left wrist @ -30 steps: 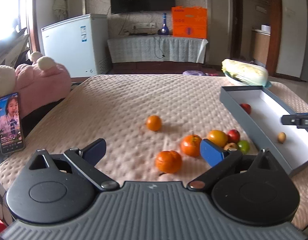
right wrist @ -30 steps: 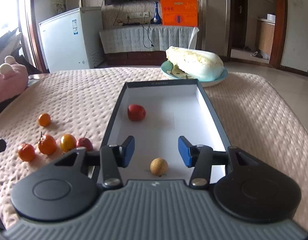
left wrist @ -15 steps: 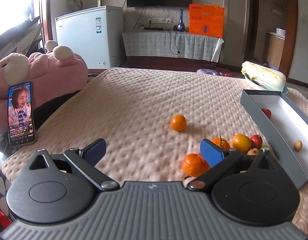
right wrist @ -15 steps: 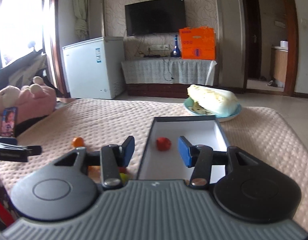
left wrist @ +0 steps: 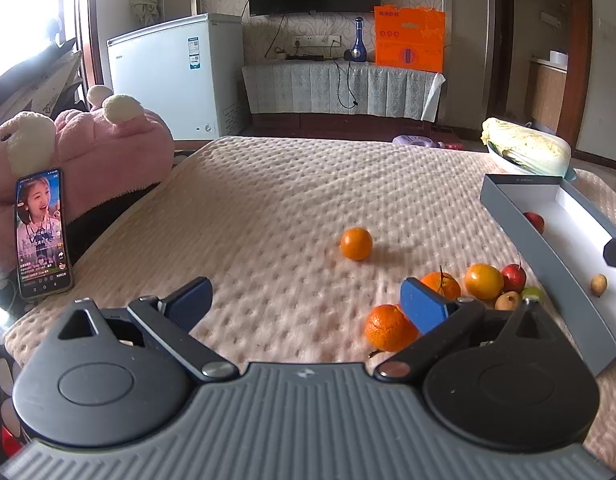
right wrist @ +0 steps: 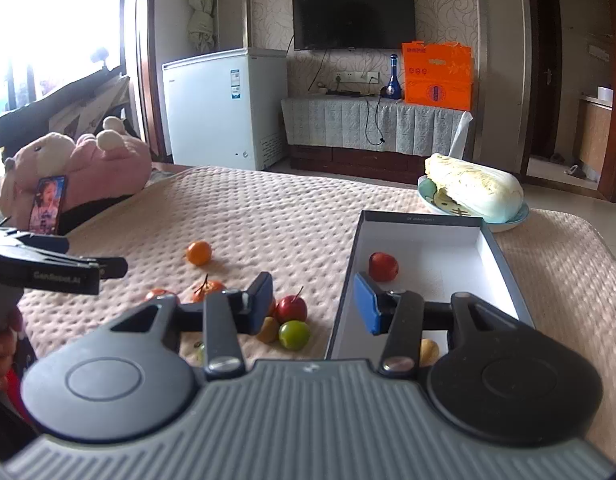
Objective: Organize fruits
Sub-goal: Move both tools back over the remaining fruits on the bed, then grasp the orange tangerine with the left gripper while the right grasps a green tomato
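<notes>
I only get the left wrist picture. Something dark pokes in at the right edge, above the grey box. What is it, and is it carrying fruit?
Observer: That is the right gripper. Its jaws are closing, with nothing between them.
Operator: And what is that pale cabbage lying on?
Observer: The cabbage lies on a light blue plate, just beyond the far end of the box.
Operator: Is my own gripper hiding any fruit from me?
Observer: Partly. A round green fruit lies on the blanket, outside the box, between a red fruit and a tan fruit.
</notes>
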`<state>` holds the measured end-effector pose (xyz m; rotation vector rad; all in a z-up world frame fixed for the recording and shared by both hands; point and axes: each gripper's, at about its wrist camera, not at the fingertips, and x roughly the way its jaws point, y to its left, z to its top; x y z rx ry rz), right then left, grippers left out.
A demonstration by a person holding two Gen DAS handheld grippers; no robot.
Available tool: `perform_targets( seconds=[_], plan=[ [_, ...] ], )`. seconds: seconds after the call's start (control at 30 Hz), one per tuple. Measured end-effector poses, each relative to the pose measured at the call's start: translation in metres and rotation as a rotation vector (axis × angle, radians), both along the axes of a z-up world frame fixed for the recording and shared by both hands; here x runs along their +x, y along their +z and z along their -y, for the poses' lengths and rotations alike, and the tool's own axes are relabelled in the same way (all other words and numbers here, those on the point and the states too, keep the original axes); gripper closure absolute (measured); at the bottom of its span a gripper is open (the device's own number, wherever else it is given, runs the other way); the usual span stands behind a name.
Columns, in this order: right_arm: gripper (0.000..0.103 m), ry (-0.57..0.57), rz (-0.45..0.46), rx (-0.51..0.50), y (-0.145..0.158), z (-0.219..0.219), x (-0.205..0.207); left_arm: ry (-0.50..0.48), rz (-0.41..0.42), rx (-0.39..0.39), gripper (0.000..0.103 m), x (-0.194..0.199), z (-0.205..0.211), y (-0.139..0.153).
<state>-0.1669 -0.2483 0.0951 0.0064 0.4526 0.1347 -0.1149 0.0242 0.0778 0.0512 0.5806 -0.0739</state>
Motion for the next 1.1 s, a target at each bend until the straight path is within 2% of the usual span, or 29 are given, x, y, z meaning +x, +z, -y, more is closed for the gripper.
perform_targets(
  seconds=[0.37, 0.53, 0.7, 0.73, 0.8, 0.83, 1.07, 1.1],
  plan=[
    [0.059, 0.167, -0.094, -0.091, -0.022, -0.044, -0.001, -0.022, -0.032, -0.011, 0.001, 0.005, 0.004, -0.007],
    [0.060, 0.223, -0.137, -0.134, -0.034, -0.063, 0.002, -0.078, -0.068, -0.016, 0.002, 0.010, 0.010, -0.014],
    [0.060, 0.227, -0.166, -0.157, -0.043, -0.071, 0.010, -0.159, -0.108, 0.038, 0.003, 0.022, 0.025, -0.030],
    [0.060, 0.225, -0.171, -0.161, -0.045, -0.072, 0.013, -0.174, -0.120, 0.043, 0.004, 0.025, 0.028, -0.033],
    [0.060, 0.221, -0.180, -0.167, -0.048, -0.073, 0.016, -0.210, -0.149, 0.066, 0.019, 0.030, 0.034, -0.040],
    [0.061, 0.221, -0.185, -0.171, -0.050, -0.073, 0.017, -0.223, -0.166, 0.081, 0.022, 0.032, 0.037, -0.044],
    [0.068, 0.222, -0.210, -0.174, -0.056, -0.076, 0.026, -0.211, -0.201, 0.033, 0.025, 0.043, 0.032, -0.047],
    [0.068, 0.221, -0.213, -0.171, -0.056, -0.076, 0.027, -0.205, -0.211, 0.031, 0.027, 0.045, 0.032, -0.048]
  ],
)
